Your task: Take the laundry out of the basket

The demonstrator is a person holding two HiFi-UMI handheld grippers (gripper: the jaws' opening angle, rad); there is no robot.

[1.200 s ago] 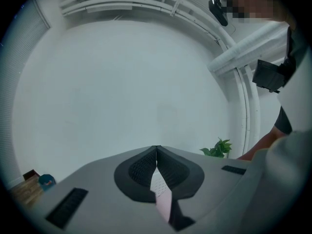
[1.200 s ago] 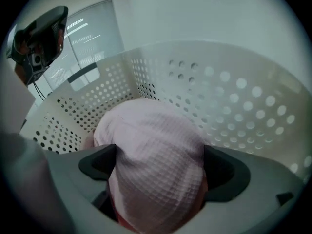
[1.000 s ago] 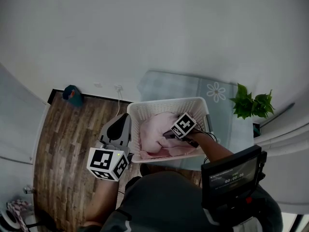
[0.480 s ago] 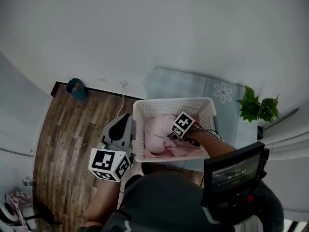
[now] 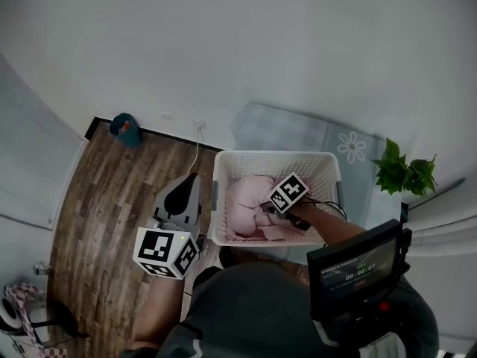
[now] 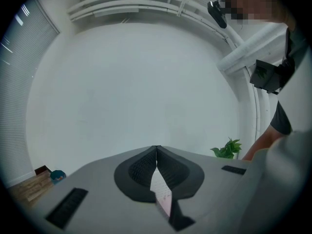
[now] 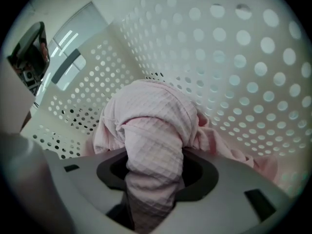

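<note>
Basket (image 5: pixel 276 156), white and perforated, is entered from above by right gripper (image 5: pixel 265 216). Pink laundry (image 7: pixel 152 130) lies inside; only the right gripper view shows a fold pinched between jaws that have just been closing. Left gripper (image 6: pixel 156 148), outside the basket, is held closed and empty.

Flat soft daylight, no hard shadows, head view kinda dim with dark corners. Heavy fisheye bend at every edge. Bright streaks on the blinds (image 6: pixel 17 57) up-left of the left claw (image 6: pixel 156 147), whose pads (image 6: pixel 139 172) sit dark and soft. Right gripper view: laundry (image 7: pixel 151 126) blurs and darkens close in
</note>
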